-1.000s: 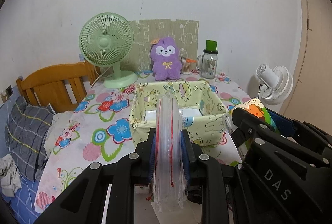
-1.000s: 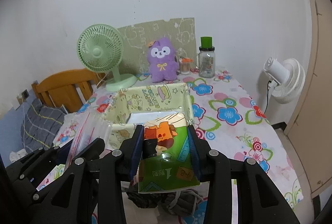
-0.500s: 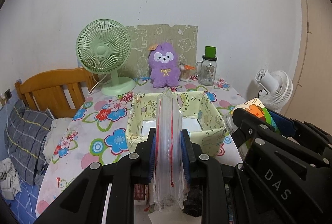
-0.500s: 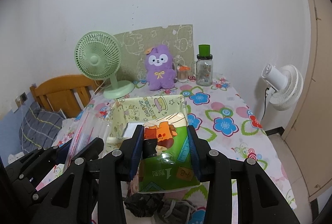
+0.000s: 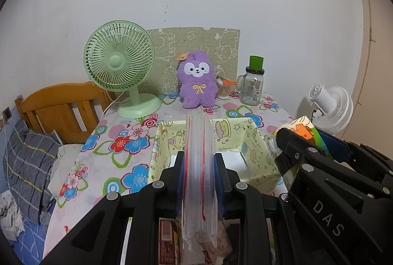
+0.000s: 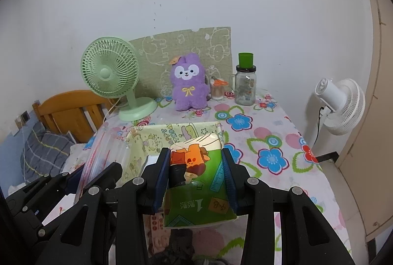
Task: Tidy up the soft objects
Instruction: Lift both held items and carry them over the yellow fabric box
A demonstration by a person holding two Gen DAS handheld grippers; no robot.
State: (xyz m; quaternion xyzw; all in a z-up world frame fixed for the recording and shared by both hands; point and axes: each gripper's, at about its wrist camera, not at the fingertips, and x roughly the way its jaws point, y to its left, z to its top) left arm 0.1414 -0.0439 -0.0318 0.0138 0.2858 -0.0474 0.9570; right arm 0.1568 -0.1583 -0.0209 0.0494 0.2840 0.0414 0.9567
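Left tongs (image 5: 199, 175) clamped on a stack of clear plastic zip bags (image 5: 199, 166), ribbed, glossy, red seal lines, held edge-on and upright. Right tongs (image 6: 196, 170) clamped on a soft tissue pack (image 6: 197, 179), green film wrapper with orange cartoon print, bulging between the blue pads (image 6: 163, 175). Both items held above the near tabletop edge, short of the bin.

Fabric storage bin (image 5: 255, 142), pale yellow, cartoon-printed, square and open-topped, at 12 o'clock just beyond both loads; white base visible inside. Tabletop (image 6: 270, 132) covered in floral cloth.

Far edge, against the wall: green plastic desk fan (image 5: 120, 68) at 11 o'clock, purple plush toy (image 5: 196, 80) at 12, glass jar with green lid (image 5: 253, 83) at 1, patterned panel (image 5: 221, 44) behind.

Left view only: right tongs seen side-on at 3 o'clock. Right view only: zip bags seen partly broadside at 9 o'clock. Both: white floor fan (image 6: 341, 105) at 2 o'clock, wooden headboard (image 5: 59, 107) at 9.
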